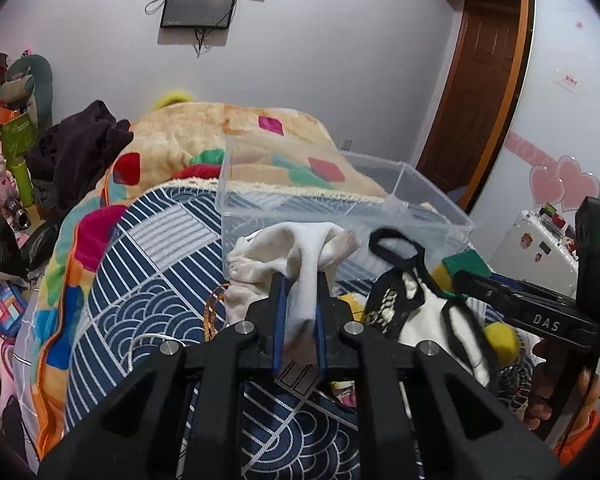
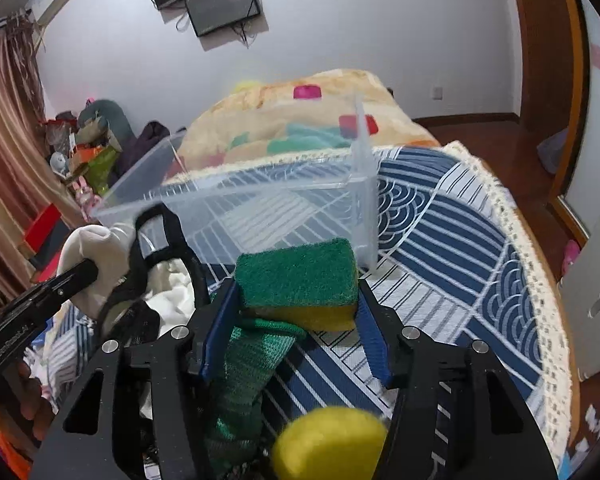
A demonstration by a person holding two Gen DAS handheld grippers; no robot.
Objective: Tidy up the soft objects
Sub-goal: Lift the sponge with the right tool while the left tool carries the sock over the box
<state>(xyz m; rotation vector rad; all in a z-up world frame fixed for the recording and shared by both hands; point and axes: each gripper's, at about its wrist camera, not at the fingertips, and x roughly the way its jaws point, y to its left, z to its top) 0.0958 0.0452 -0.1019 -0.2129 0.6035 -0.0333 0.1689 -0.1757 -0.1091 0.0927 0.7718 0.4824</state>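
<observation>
My left gripper is shut on a white sock and holds it up just in front of a clear plastic bin on the bed. My right gripper is shut on a green-and-yellow sponge, held near the bin's near corner. The sponge also shows in the left wrist view. A black strap with a loop hangs over a white cloth between the grippers. A green mesh cloth and a yellow ball lie under the right gripper.
The bed has a navy-and-white patterned cover and a colourful blanket behind the bin. Dark clothes lie at the left. Cluttered shelves stand far left. A wardrobe door is at the right.
</observation>
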